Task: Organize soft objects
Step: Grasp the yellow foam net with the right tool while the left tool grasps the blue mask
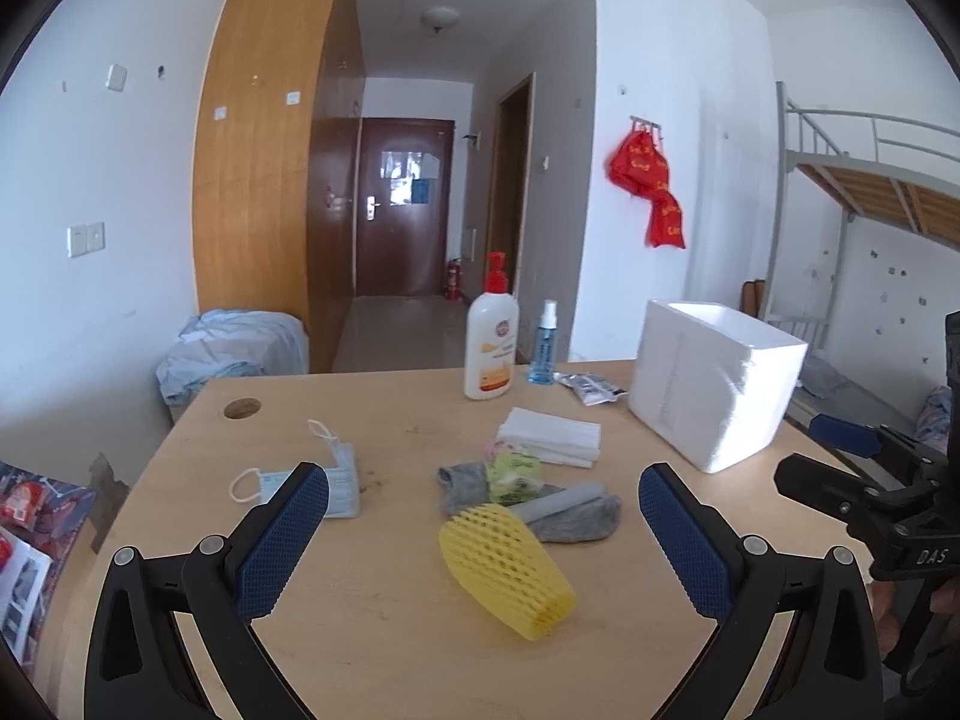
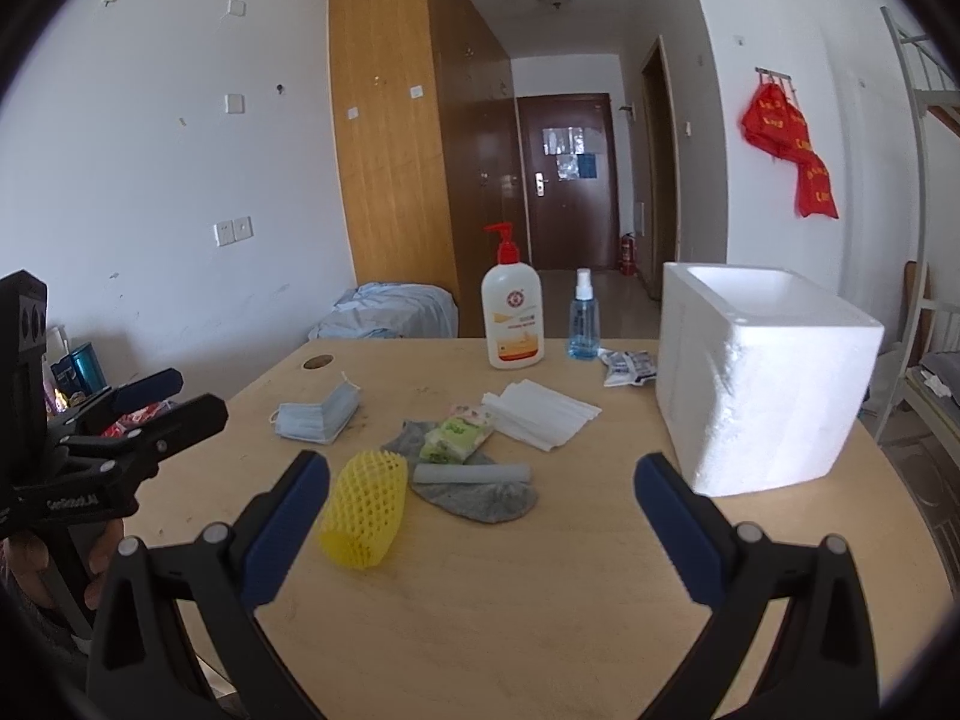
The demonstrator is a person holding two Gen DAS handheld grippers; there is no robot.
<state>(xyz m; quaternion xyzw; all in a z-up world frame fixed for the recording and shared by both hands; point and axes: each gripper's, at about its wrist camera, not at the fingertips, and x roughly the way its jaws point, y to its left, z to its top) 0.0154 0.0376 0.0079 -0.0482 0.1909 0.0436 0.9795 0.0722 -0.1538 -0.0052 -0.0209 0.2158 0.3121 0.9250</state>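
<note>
A yellow foam net sleeve (image 1: 507, 567) (image 2: 363, 507) lies on the wooden table (image 1: 390, 630) (image 2: 510, 600). Behind it are a grey sock (image 1: 576, 519) (image 2: 480, 498) with a grey foam tube (image 1: 558, 501) (image 2: 472, 473) on it, a green tissue pack (image 1: 513, 471) (image 2: 456, 435), folded white tissues (image 1: 552, 435) (image 2: 540, 414) and blue face masks (image 1: 336, 483) (image 2: 318, 417). A white foam box (image 1: 714, 378) (image 2: 756, 372) stands open on the right. My left gripper (image 1: 483, 492) and right gripper (image 2: 480, 474) are open and empty above the near table.
A lotion pump bottle (image 1: 492, 342) (image 2: 513, 318), a blue spray bottle (image 1: 545, 345) (image 2: 581, 321) and a wipes packet (image 1: 591, 387) (image 2: 630, 367) stand at the back edge. A cable hole (image 1: 242, 408) is at the back left. A bunk bed (image 1: 870, 180) stands to the right.
</note>
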